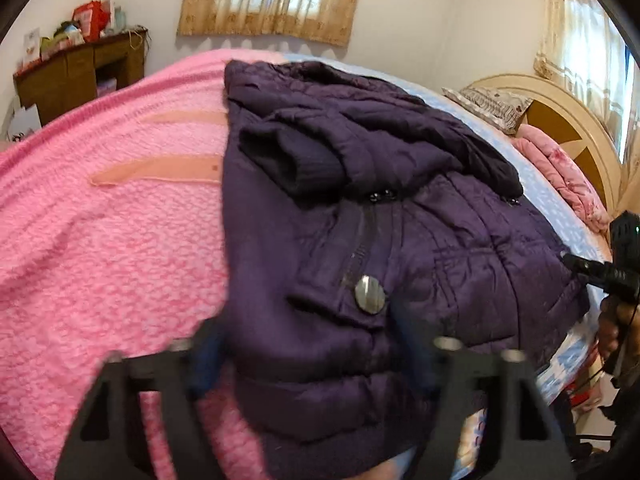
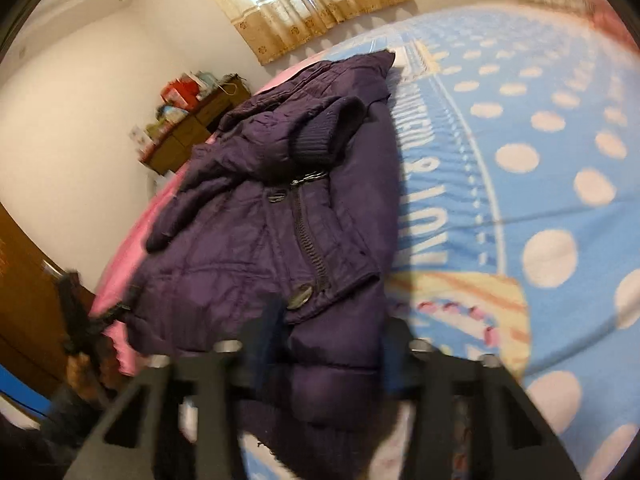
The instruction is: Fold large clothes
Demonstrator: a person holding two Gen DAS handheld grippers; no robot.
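A dark purple padded jacket [image 1: 360, 220] lies on the bed, sleeves folded over its chest, zip and a round button facing up. It also shows in the right wrist view [image 2: 280, 220]. My left gripper [image 1: 308, 352] is open, its fingers on either side of the jacket's near hem. My right gripper [image 2: 332, 348] is open too, its fingers either side of the hem at the other corner. The right gripper also shows at the right edge of the left wrist view [image 1: 600, 272]. Both views are blurred near the fingers.
The bed has a pink blanket [image 1: 100, 240] on the left and a blue polka-dot sheet [image 2: 540, 160] on the right. A wooden headboard [image 1: 568, 128], pillow and pink quilt lie far right. A brown cabinet [image 1: 76, 76] stands by the wall.
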